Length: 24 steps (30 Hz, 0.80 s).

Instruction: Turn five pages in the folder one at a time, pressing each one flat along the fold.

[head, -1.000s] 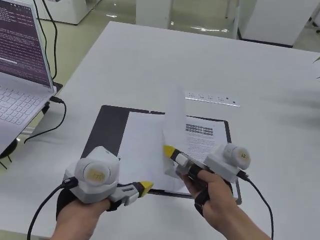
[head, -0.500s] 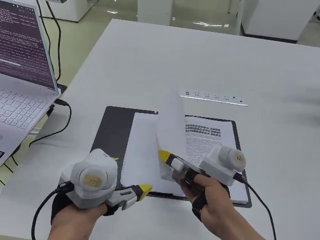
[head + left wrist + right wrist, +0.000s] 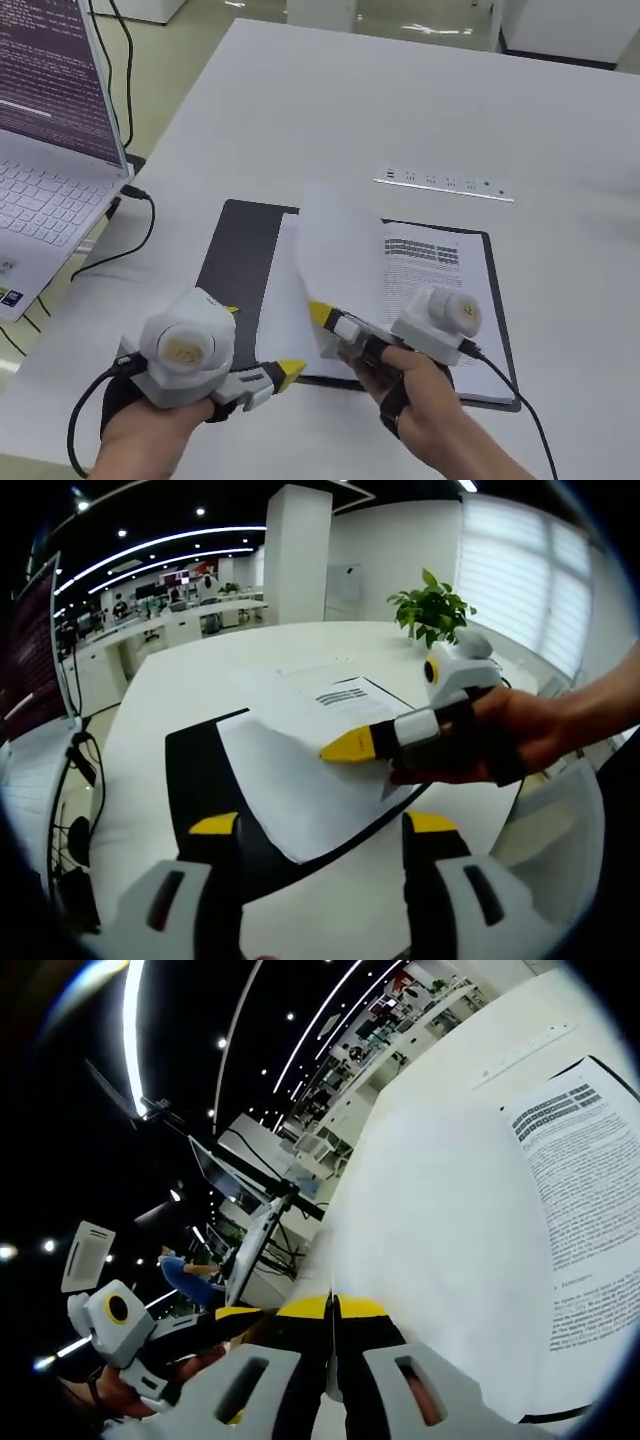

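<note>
A black folder (image 3: 236, 252) lies open on the white table, with a printed page (image 3: 440, 275) on its right half. My right gripper (image 3: 320, 314) is shut on the lower edge of a white page (image 3: 340, 250), which stands lifted and leans left over the fold. In the right gripper view the jaws (image 3: 333, 1308) pinch that page (image 3: 430, 1220) beside the printed page (image 3: 590, 1190). My left gripper (image 3: 287, 372) hovers open at the folder's front edge, nothing between its fingers. In the left gripper view (image 3: 322, 823) it faces the folder (image 3: 200, 770), the page (image 3: 290, 790) and the right gripper (image 3: 350, 745).
An open laptop (image 3: 45, 130) sits at the left with cables (image 3: 135, 225) running toward the folder's corner. A white power strip (image 3: 445, 185) lies behind the folder. A potted plant (image 3: 432, 608) stands at the table's far end. Bare table surrounds the folder.
My right gripper has carried the lifted page leftward, and the page now leans further over the folder's left half. The left gripper has stayed near the front edge.
</note>
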Available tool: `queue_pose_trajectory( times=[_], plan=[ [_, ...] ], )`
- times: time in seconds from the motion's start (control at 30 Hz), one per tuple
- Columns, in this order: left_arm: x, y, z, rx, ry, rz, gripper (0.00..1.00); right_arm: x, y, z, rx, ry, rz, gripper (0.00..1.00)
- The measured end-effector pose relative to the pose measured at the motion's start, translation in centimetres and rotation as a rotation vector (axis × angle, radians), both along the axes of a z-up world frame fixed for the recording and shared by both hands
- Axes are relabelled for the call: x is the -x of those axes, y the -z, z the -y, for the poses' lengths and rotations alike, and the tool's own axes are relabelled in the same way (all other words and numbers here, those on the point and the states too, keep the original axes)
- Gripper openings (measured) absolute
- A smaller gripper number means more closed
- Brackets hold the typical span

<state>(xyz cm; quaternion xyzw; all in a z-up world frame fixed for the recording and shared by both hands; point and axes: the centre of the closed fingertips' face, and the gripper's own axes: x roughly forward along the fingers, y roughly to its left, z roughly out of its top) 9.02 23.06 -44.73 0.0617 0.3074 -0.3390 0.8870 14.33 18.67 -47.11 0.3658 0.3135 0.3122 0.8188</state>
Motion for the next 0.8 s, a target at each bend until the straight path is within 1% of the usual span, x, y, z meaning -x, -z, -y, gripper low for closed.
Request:
queue_pose_trajectory(
  times=[0.23,0.4,0.5,0.57,0.63,0.7,0.73,0.8],
  plan=[
    [0.0,0.2,-0.7,0.007,-0.026,-0.009,0.64,-0.5,1.2,-0.9,-0.011,-0.009,-0.036,0.0],
    [-0.2,0.4,-1.2,0.011,-0.04,-0.017,0.63,-0.6,1.8,-1.9,-0.021,-0.024,-0.053,0.0],
    [-0.3,0.5,-1.6,0.015,-0.05,-0.023,0.63,-0.5,2.4,-2.7,-0.03,-0.037,-0.076,0.0],
    [-0.4,0.3,-1.7,0.023,-0.054,-0.021,0.63,-0.5,2.7,-2.9,-0.035,-0.035,-0.09,0.0],
    [-0.4,0.4,-1.7,0.019,-0.052,-0.02,0.63,-0.6,2.9,-3.1,-0.035,-0.033,-0.095,0.0],
    [-0.6,0.3,-2.0,0.02,-0.056,-0.02,0.63,-0.8,3.3,-3.3,-0.047,-0.024,-0.111,0.0],
    [-0.6,0.3,-2.1,0.022,-0.06,-0.02,0.63,-0.7,3.2,-3.6,-0.052,-0.021,-0.119,0.0],
    [-0.6,0.3,-2.3,0.025,-0.063,-0.022,0.63,-0.9,3.8,-3.9,-0.053,-0.016,-0.139,0.0]
  ],
)
